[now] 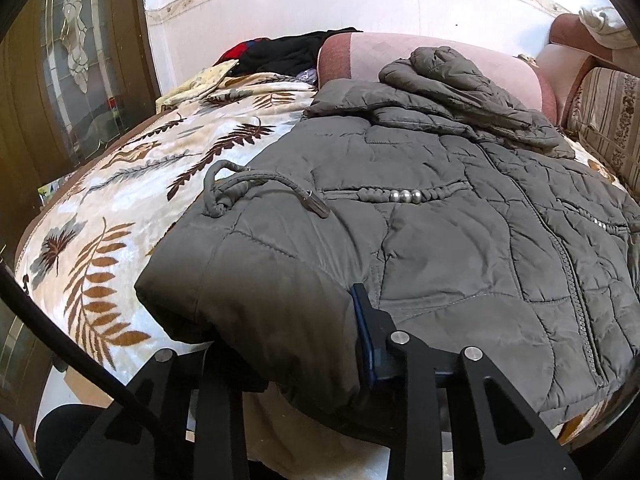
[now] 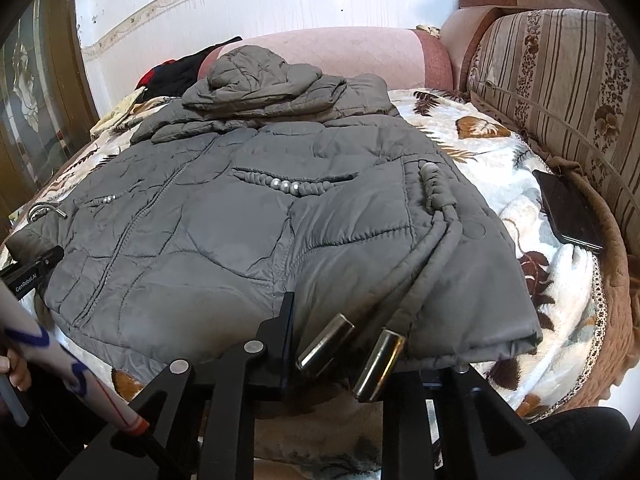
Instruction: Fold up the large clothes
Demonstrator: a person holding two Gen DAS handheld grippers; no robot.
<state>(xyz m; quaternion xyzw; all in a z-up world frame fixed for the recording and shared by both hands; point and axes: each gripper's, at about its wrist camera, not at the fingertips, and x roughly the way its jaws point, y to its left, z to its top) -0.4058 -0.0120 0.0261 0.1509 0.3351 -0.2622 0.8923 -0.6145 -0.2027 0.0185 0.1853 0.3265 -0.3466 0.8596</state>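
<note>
While the grey jacket (image 2: 256,216) lies spread on the leaf-print blanket (image 1: 120,184), the left gripper (image 1: 288,332) and right gripper (image 2: 360,344) each clamp fingers on its near hem corners.

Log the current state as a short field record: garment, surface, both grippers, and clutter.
garment: grey quilted jacket, front up, hood at far end
surface: leaf-print blanket on sofa
left gripper: at near hem corner, fabric bunched between jaws
right gripper: at near hem, beside metal drawcord tips
clutter: black phone on blanket; dark clothes behind
</note>
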